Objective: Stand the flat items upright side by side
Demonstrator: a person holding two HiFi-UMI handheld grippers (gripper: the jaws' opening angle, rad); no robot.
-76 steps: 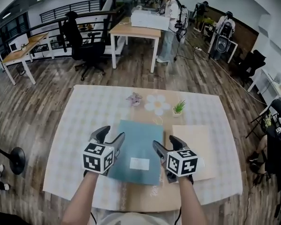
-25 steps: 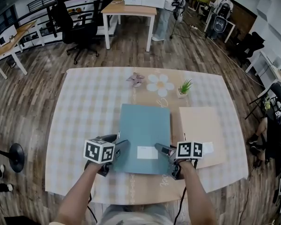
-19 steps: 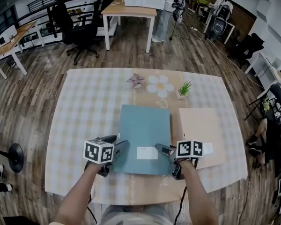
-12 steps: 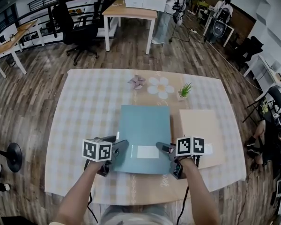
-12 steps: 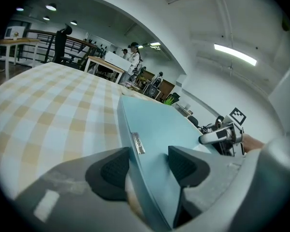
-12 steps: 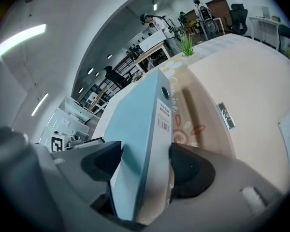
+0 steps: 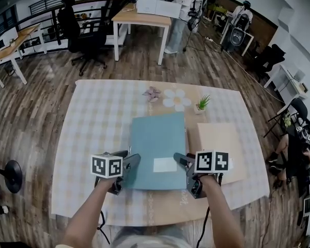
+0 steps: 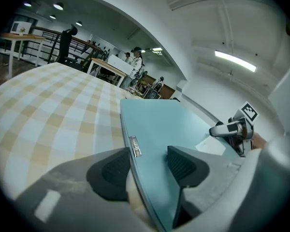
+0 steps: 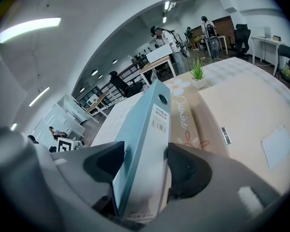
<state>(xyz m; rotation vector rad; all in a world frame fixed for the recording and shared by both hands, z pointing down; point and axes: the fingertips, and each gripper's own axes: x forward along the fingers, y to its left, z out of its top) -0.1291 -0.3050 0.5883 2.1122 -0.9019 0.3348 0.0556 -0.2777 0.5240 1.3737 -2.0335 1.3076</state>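
Note:
A teal ring binder [image 7: 157, 143] lies in the middle of the checked tablecloth, with a white label [image 7: 164, 165] near its front edge. My right gripper [image 7: 183, 164] is at its near right corner. Its jaws have just been closing and now press on both sides of the labelled spine [image 9: 157, 115], which is tilted up off the table. My left gripper [image 7: 126, 158] is at the near left corner. It is open, with the binder's thin edge [image 8: 133, 146] passing between its pads without touching them. A beige binder [image 7: 219, 149] lies flat to the right.
At the table's far side sit a small potted plant [image 7: 201, 104], a white flower mat [image 7: 177, 100] and a pink ornament [image 7: 152, 93]. Checked cloth [image 7: 93, 133] stretches to the left. Office desks, chairs and people stand beyond the table.
My right gripper has closed on the teal binder's spine and risen slightly, tipping that side up. My left gripper has stayed at the binder's left edge.

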